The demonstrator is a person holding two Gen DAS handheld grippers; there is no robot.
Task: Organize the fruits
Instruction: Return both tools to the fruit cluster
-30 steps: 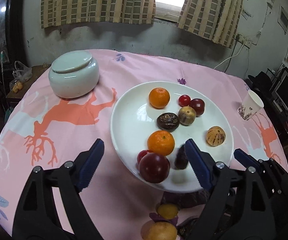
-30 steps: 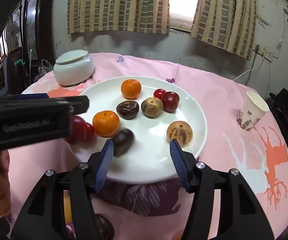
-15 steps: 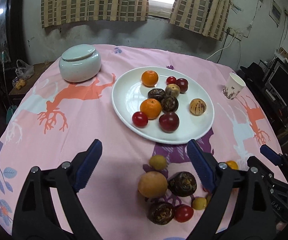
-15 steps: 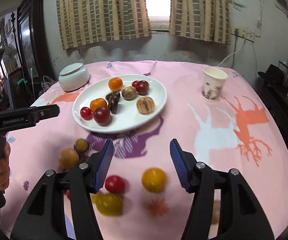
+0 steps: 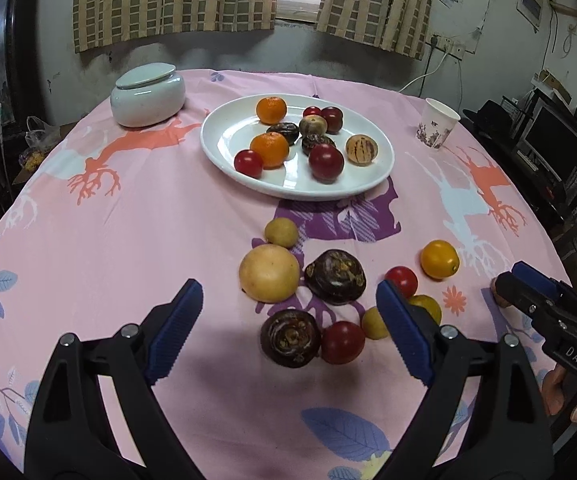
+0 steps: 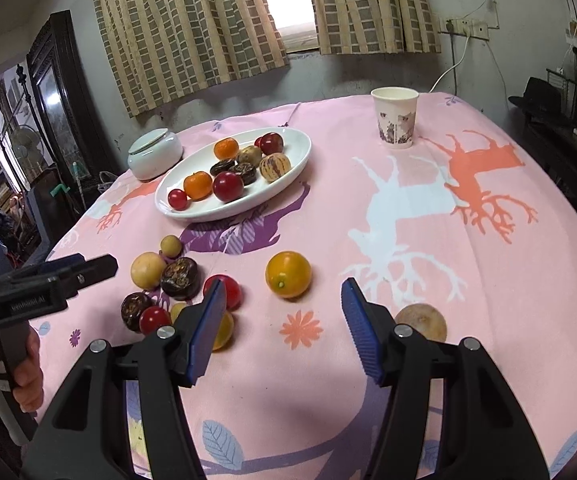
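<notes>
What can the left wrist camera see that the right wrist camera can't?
Only the left wrist view shows the open left gripper from behind, nothing between its blue pads, which have just been opening.

Only the right wrist view shows all of the pale tan round fruit lying alone near the tablecloth's edge, plus the open, empty right gripper from behind.

Both show the white oval plate of fruit, the pale green lidded jar, the patterned paper cup, the loose orange citrus fruit and the fruit cluster on the pink tablecloth.
</notes>
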